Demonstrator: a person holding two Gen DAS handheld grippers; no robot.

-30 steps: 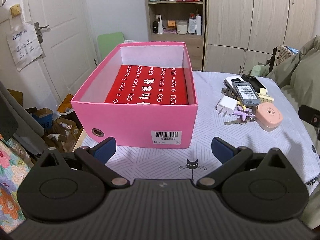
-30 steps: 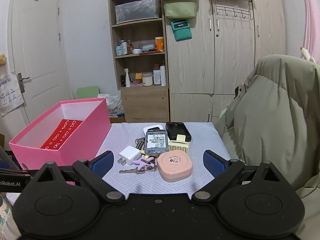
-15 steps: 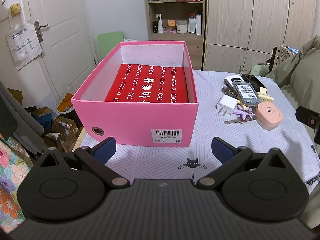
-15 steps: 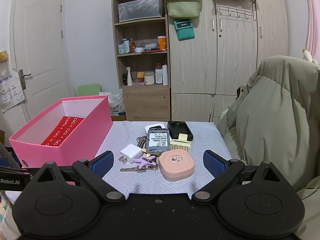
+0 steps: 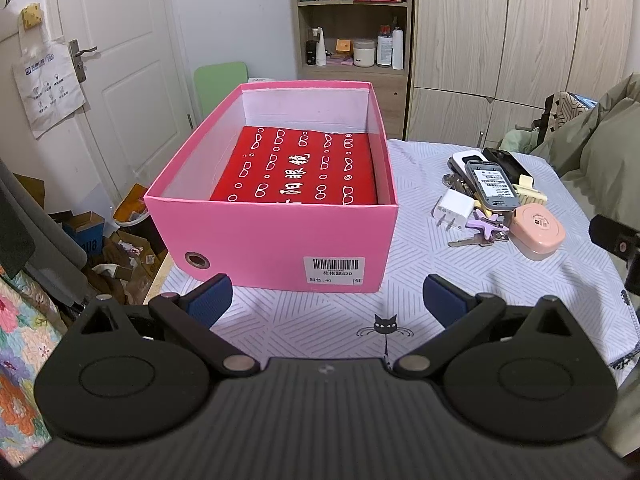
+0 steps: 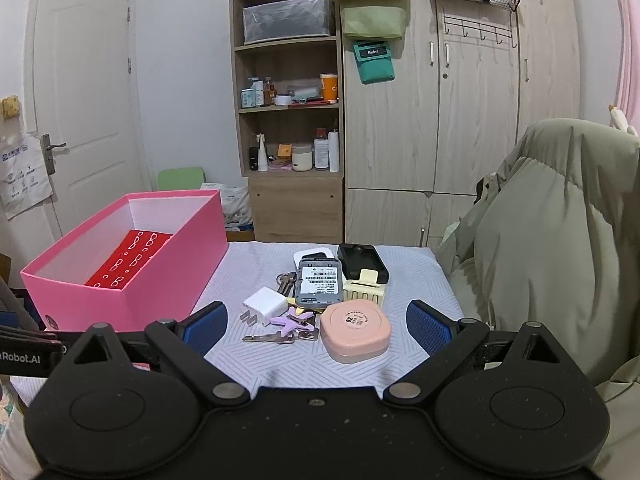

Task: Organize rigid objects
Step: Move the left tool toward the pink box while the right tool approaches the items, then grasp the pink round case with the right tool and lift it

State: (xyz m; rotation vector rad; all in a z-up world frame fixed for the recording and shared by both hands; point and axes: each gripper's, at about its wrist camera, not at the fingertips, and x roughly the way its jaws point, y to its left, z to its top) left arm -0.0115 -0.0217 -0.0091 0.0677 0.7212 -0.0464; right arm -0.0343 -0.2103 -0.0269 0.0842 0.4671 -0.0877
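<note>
An open pink box with a red printed case inside stands on the left of the table. To its right lies a cluster: a round pink case, a white charger plug, keys with a purple clip, a grey phone, a black device and a cream comb-like piece. My left gripper hangs open just before the box's front wall. My right gripper is open, low over the table, with the cluster between its fingers' line.
The table carries a white patterned cloth. An olive jacket drapes over a chair at the right edge. A wooden shelf and wardrobe stand behind. Cardboard clutter lies on the floor left of the table.
The right gripper has edged forward and slightly down toward the cluster. The left gripper has barely shifted; both stay open.
</note>
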